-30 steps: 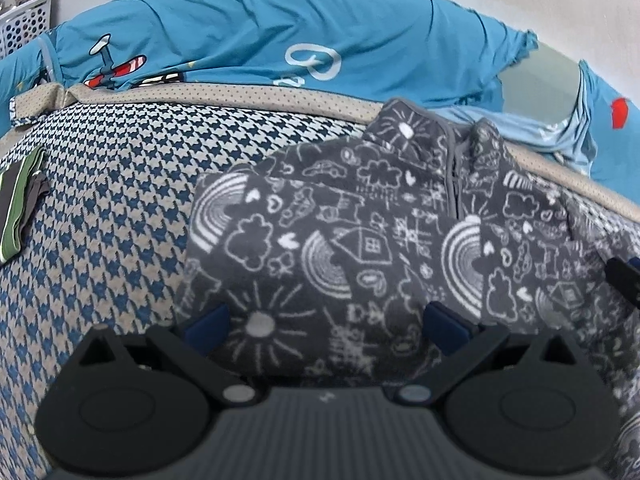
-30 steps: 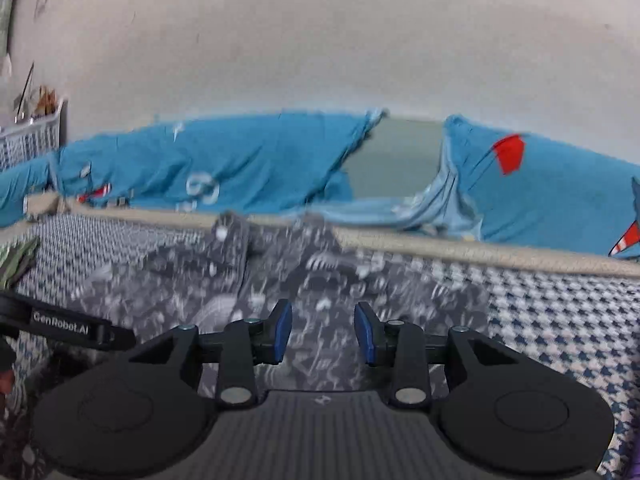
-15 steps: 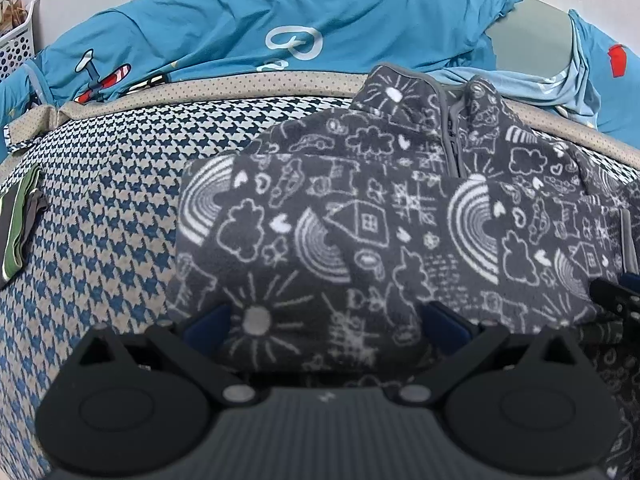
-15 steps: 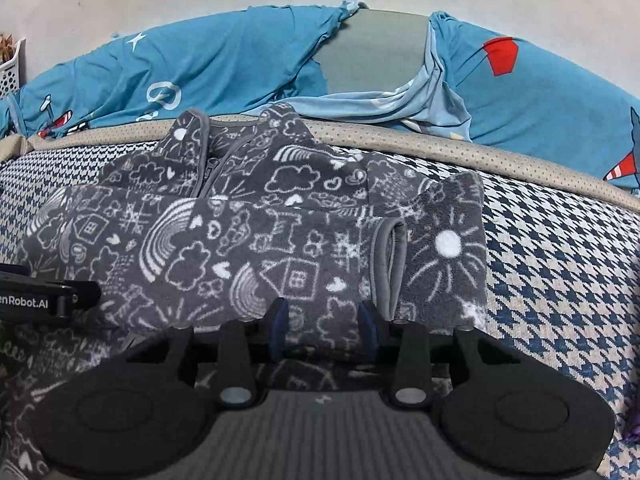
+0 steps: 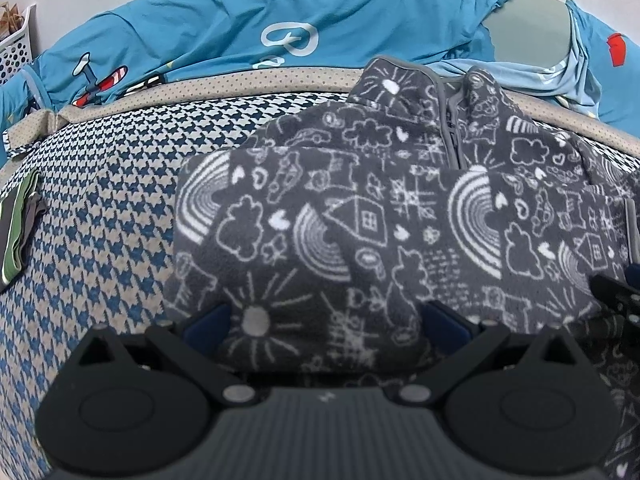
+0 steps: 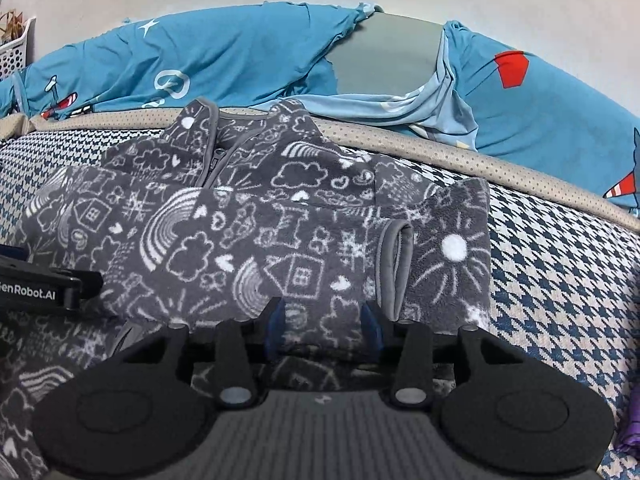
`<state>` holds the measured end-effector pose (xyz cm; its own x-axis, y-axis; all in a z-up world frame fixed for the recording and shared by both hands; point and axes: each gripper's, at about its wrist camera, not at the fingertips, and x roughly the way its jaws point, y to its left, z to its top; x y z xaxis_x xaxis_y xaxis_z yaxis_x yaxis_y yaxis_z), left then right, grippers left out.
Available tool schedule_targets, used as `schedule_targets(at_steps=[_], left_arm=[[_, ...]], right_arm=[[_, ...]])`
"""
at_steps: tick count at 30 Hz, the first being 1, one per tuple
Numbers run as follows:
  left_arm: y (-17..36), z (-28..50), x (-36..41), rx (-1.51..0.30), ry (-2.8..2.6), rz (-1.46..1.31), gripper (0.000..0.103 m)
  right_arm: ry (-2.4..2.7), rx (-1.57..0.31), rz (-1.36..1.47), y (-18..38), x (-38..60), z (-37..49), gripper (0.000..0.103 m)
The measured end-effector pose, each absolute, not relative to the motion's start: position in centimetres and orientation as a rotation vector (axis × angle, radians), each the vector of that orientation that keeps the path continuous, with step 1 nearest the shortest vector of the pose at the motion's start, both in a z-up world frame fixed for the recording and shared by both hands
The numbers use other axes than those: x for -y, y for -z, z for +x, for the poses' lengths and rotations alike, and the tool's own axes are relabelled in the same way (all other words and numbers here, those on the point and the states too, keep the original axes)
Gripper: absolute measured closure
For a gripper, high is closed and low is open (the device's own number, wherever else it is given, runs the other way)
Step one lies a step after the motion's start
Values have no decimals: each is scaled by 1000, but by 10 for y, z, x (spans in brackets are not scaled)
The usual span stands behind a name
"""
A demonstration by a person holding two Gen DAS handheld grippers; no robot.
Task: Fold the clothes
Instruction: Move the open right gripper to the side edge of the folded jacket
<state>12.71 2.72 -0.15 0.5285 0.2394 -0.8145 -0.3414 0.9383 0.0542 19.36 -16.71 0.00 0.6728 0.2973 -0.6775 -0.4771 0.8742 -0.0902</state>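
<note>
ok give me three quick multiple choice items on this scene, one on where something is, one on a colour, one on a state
1. Where does the grey doodle-print fleece lie?
A. on the houndstooth cover
B. inside the white basket
C. on a bare floor

2. What colour is the bedding bunched behind the fleece?
A. yellow
B. blue
C. black

3. How does the left gripper stand?
A. shut on a green cloth
B. out of view
C. jaws wide apart, with the fleece's near edge between them

Answers:
1 A, the blue and cream houndstooth pattern shows on both sides of the fleece.
2 B, blue fabric with a white star and a red plane print fills the back.
3 C, its blue pads sit far apart at either side of the sun print, not pressing on the cloth.
</note>
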Motion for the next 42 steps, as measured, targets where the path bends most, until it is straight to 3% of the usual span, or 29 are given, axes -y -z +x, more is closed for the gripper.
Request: schedule_targets(at_steps=[20,24,29,42], left_arm=[[-37,21,-41,-853,-291,-87,0],[-34,-4,-42,-853,-299,-143,0],[-29,-25,-28,-847,-262,-148,0],[-13,-51,-5,-878,-229,-97,0]], right_arm=[[-438,-696,-109,-20,190,172,55],[-400,-683,-69,-27,202,163,46],[-352,-699,14,-32,220,154,42],[-297,-734,67,-33,243,138,39]])
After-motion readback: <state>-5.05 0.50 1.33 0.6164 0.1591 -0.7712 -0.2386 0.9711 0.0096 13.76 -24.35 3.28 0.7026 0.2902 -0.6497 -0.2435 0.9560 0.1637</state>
